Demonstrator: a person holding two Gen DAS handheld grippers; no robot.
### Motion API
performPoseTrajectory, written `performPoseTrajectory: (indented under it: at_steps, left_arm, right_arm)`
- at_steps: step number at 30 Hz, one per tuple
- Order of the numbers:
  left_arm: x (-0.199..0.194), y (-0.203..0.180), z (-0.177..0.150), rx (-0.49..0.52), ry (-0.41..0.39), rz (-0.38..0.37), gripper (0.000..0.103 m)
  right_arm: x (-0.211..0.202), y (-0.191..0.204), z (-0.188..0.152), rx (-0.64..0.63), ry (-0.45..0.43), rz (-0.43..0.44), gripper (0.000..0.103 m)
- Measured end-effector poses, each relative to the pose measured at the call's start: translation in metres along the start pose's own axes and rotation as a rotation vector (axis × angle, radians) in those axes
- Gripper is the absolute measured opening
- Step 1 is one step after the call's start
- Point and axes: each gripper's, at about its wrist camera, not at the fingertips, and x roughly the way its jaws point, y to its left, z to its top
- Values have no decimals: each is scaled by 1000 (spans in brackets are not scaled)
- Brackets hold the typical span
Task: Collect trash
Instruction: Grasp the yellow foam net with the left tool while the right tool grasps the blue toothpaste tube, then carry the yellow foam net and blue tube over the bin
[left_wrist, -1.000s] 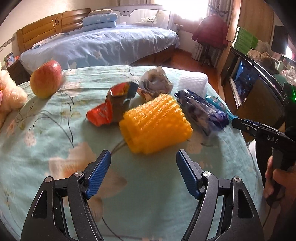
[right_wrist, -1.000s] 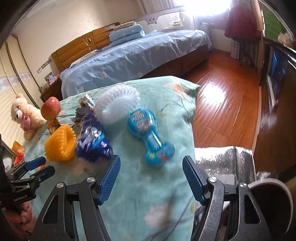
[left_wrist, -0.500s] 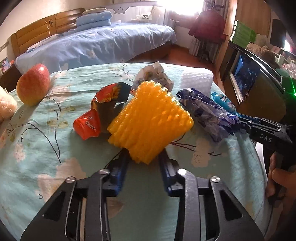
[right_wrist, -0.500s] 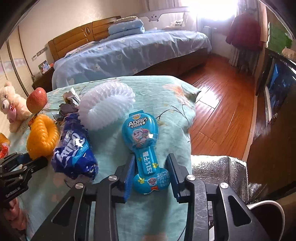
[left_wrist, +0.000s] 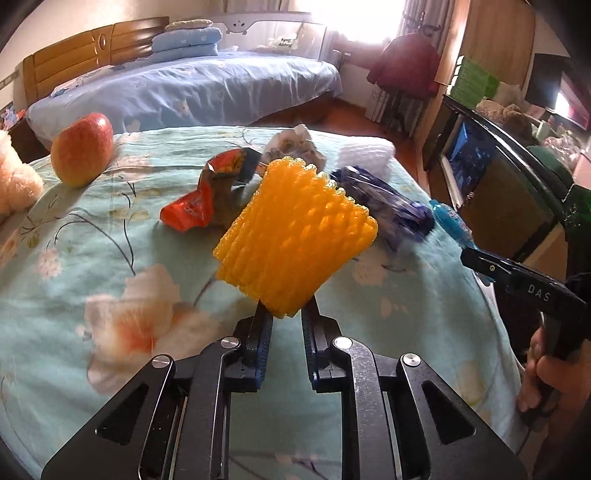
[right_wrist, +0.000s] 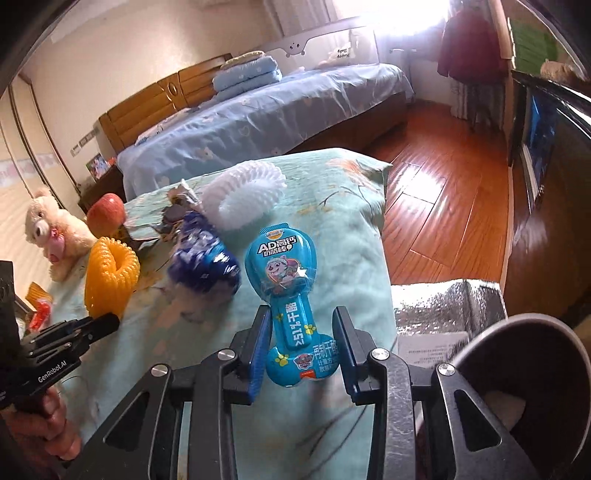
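My left gripper (left_wrist: 286, 314) pinches the lower corner of a yellow foam fruit net (left_wrist: 295, 236), held tilted just above the floral tablecloth (left_wrist: 74, 258); its jaws are closing with the net between the pads. My right gripper (right_wrist: 301, 339) is shut on the round lower end of a blue cartoon snack packet (right_wrist: 284, 273), which stands up from the pads. On the cloth lie a dark blue wrapper (left_wrist: 384, 199), a red-orange wrapper (left_wrist: 199, 203), a crumpled silver wrapper (left_wrist: 291, 144) and a white foam net (right_wrist: 247, 188).
A red apple (left_wrist: 83, 147) and a plush bear (right_wrist: 55, 229) sit at the table's left. Off the right edge are a silver foil bag (right_wrist: 443, 306) and a round grey container (right_wrist: 517, 369). A blue bed and wooden floor lie beyond.
Both grippers went from open to closed: the left on the yellow net, which now tilts up off the cloth, the right on the blue packet, now raised from the table.
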Motion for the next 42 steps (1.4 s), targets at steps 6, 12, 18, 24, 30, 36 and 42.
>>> performPoseTrajectory:
  at_steps: [6, 12, 18, 24, 30, 36, 42]
  left_arm:
    - [-14, -15, -15, 14, 1, -29, 15]
    - [-23, -37, -26, 52, 6, -68, 15]
    - [-30, -62, -36, 100, 14, -102, 15]
    - [-30, -87, -45, 152, 31, -131, 15]
    - [-28, -109, -49, 187, 43, -156, 15]
    - [-25, -130, -53, 224, 56, -175, 15]
    - [-23, -151, -53, 266, 61, -183, 15]
  right_arm:
    - [-23, 4, -17, 19, -27, 1, 34]
    - [-45, 5, -31, 31, -53, 9, 34]
    - [-61, 3, -46, 49, -66, 16, 34]
    - [-75, -7, -58, 80, -80, 5, 34]
    - [-87, -24, -70, 119, -91, -16, 34]
    - [-96, -44, -82, 170, -97, -44, 34]
    - [-108, -63, -88, 210, -115, -71, 34]
